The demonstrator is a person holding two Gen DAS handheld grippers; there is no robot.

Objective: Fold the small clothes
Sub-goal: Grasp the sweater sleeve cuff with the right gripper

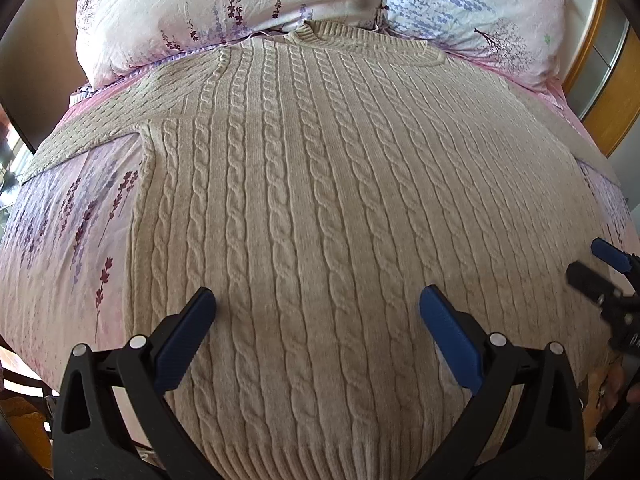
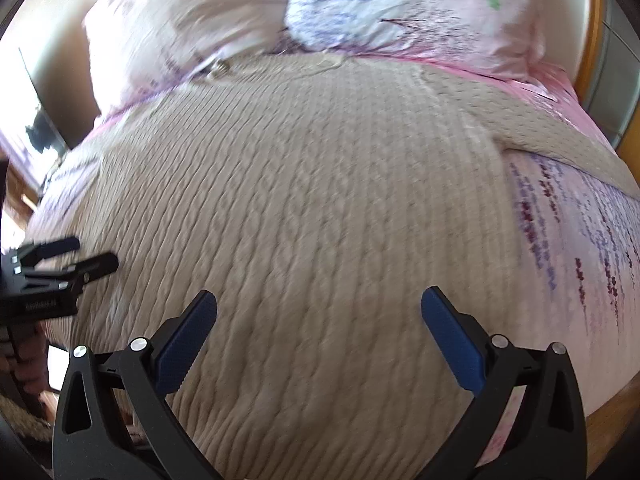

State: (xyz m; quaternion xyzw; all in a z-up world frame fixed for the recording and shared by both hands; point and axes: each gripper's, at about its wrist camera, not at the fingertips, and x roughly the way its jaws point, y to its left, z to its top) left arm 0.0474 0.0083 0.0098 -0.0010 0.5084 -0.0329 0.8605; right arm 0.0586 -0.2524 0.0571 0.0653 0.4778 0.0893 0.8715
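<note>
Floral-printed bedsheet [image 1: 60,240], 2 pillows [image 1: 200,8] at far end; cable-knit sweater [image 1: 320,200] spread flat, sleeves out; soft, thick, stretchy, probably prone to sag; best pinched at hem or shoulder seam; left gripper [image 1: 318,312] and right gripper [image 2: 319,314] spread wide, empty, above hem.

Pink bed sheet printed with purple lavender sprigs [image 1: 68,216], spread flat over the bed; same sheet visible on the far side in the right wrist view [image 2: 576,240]. Two pillows at the head, touching at their inner corners: a pale pink crumpled pillow with dark purple flower stems [image 1: 192,12] on the left, a white-and-pink pillow with blue-violet blossoms and a bare tree motif [image 1: 480,16] on the right. Orange-brown wooden bed frame [image 1: 624,92] beyond the right pillow, wooden edge also along the lower right [image 2: 616,412]. Dark flat screen [image 2: 44,120] against a beige wall, left side, blurred.
</note>
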